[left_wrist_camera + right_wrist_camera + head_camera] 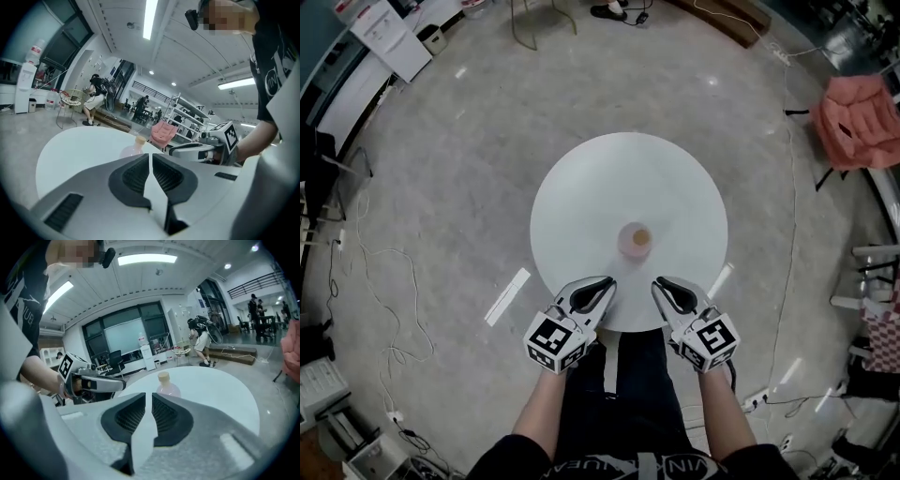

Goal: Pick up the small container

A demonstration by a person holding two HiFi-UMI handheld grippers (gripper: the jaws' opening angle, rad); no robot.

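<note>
A: Where is the small container (635, 239) now?

B: It stands upright on the round white table (581, 187), a little away from the table's middle, toward the edge where the person stands. It is pale pink with a tan cap. Nothing touches it.

A: And the 2 grippers?

B: Both are over that same near edge of the table and they point toward the table's middle. The left gripper (602, 286) is at the left part of this edge and the right gripper (666, 288) at the right part.

A: How do the jaws stand?

B: In the left gripper view the 2 jaws are together, with only a hairline between the pads. In the right gripper view the jaws are a narrow slit apart. Neither gripper has anything between its jaws.

A: Is the container lifted from the table?

B: No, it rests on the table, apart from both grippers.
</note>
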